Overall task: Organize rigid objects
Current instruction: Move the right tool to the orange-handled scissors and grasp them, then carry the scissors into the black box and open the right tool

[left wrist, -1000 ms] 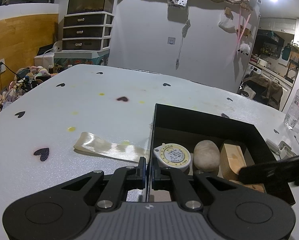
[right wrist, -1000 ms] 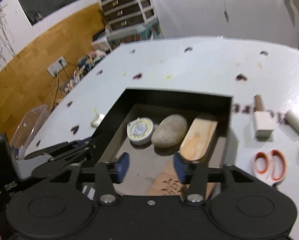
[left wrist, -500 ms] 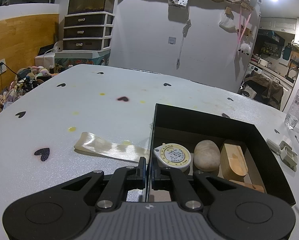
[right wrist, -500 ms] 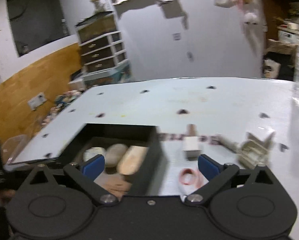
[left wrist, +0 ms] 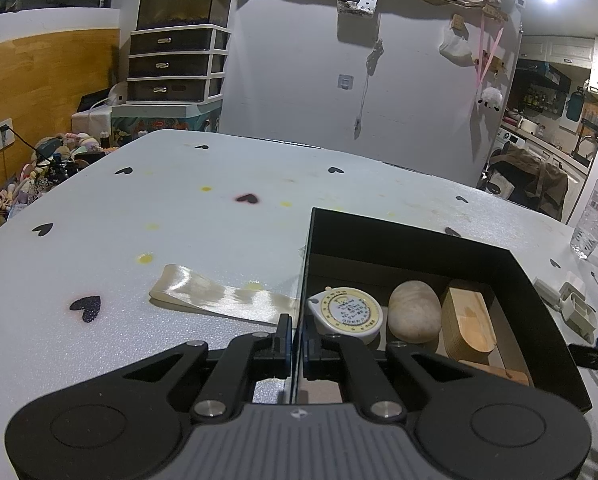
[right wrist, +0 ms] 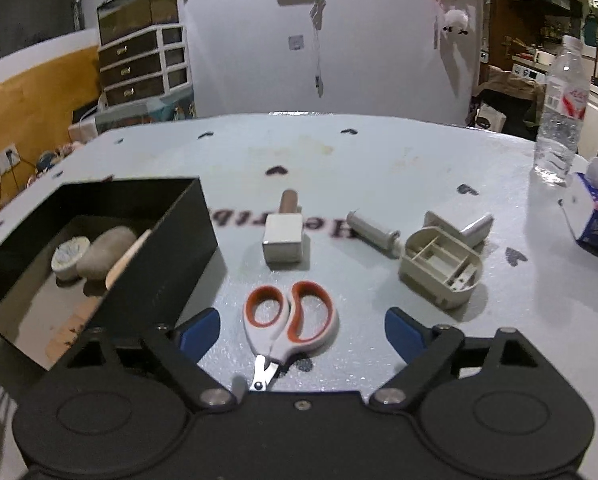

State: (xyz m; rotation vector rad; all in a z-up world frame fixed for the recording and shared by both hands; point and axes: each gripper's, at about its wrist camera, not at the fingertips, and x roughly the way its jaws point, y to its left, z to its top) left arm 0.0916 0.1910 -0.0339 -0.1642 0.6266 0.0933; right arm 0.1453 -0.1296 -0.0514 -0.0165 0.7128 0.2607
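Clamping box wall [left wrist: 299,320], left fingers [left wrist: 285,338], right fingers [right wrist: 203,330] closing, scissors [right wrist: 289,320] blades hidden.

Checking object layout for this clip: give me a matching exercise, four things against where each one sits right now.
Things:
1. scissors
2. tape measure
3. water bottle
4. ribbon

Places:
A. on the table at its far right, upright
B. inside the black box, beside the stone
C. flat on the table between the right gripper's blue pads
D. flat on the table, outside the box's left wall

Pairs: 1-C, 2-B, 3-A, 4-D
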